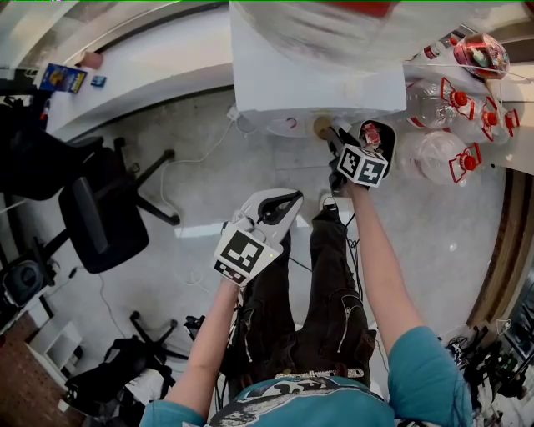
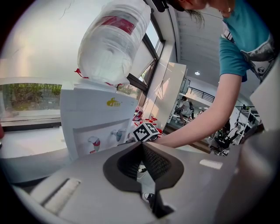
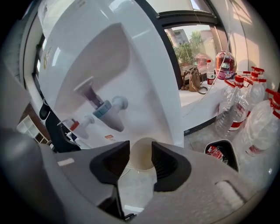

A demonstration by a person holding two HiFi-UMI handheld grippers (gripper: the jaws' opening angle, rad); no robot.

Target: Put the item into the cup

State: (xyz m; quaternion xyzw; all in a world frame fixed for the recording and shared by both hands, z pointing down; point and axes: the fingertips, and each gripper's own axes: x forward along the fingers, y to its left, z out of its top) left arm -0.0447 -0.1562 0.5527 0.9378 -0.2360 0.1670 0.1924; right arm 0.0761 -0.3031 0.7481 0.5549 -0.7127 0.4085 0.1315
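One water dispenser [image 1: 317,83], far centre. One large bottle [image 2: 113,39] on top. Two taps: blue tap [image 3: 107,114], red tap [image 3: 81,124]. One paper cup [image 3: 141,155]. At least three clear jugs [image 1: 438,154], far right. One black bin [image 3: 221,153]. One office chair [image 1: 92,221], left.

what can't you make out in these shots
cup contents: right gripper view shows only its side, head view too small
whether right gripper pads press the cup: right gripper view, edges merge
bottle on the dispenser: blurred, cut by head view's top edge
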